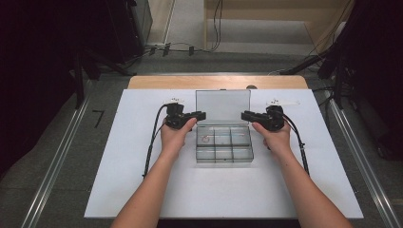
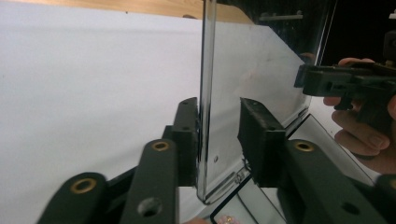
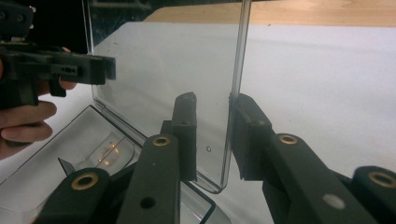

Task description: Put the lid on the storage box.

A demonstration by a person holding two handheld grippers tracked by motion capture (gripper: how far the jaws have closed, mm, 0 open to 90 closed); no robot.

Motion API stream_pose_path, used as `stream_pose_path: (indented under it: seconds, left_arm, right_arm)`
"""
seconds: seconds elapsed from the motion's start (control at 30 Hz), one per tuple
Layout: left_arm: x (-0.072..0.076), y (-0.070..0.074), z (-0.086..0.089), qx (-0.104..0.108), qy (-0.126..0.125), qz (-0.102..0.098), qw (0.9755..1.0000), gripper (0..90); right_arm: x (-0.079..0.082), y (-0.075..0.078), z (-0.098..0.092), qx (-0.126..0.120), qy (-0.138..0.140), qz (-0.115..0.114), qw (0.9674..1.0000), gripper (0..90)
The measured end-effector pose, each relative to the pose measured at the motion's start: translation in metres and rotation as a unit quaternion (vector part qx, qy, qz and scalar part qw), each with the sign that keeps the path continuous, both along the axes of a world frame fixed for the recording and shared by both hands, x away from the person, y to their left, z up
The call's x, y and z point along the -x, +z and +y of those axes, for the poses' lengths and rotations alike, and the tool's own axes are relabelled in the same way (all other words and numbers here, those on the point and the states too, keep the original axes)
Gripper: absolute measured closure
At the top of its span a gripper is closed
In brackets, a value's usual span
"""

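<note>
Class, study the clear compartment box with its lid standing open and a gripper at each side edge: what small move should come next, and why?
Probably close both sets of jaws the rest of the way onto the lid. In each gripper view, the upright lid edge stands between the pads, touching one with a gap at the other. The left gripper and right gripper sit at opposite sides, so a firm two-sided hold should come before swinging it over the box.

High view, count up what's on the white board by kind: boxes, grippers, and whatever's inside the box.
Clear compartment box, lid standing open: 1
Black grippers: 2, the left gripper and the right gripper, one at each side edge of the lid
Small pale item in a box compartment, too small to identify: 1
Total: 4
</note>
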State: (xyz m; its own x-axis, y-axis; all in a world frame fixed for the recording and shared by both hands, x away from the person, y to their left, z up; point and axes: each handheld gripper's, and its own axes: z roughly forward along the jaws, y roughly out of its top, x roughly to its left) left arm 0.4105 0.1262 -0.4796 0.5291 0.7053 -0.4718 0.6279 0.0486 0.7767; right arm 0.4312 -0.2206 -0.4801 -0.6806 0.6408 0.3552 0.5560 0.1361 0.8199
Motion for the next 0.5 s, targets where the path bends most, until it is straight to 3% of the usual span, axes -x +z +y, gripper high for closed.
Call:
stream_pose_path:
  seconds: [0.03,0.1,0.3,0.5]
  left_arm:
    - [-0.001,0.002,0.0,-0.001,0.006,0.001,1.0,56.4]
    - [-0.002,0.008,0.002,0.01,0.012,-0.008,0.9998,54.4]
    - [-0.006,0.025,0.004,0.011,0.023,-0.033,0.9991,54.7]
    - [-0.007,0.033,0.0,0.007,0.02,-0.052,0.9984,62.6]
  right_arm:
    - [0.001,0.0,0.0,0.001,-0.001,-0.005,1.0,71.1]
    - [0.002,-0.001,0.0,0.003,0.0,-0.016,0.9999,71.1]
    - [0.005,-0.001,0.0,0.006,0.002,-0.032,0.9995,70.9]
    - [0.008,-0.001,0.001,0.019,0.005,-0.053,0.9984,71.0]
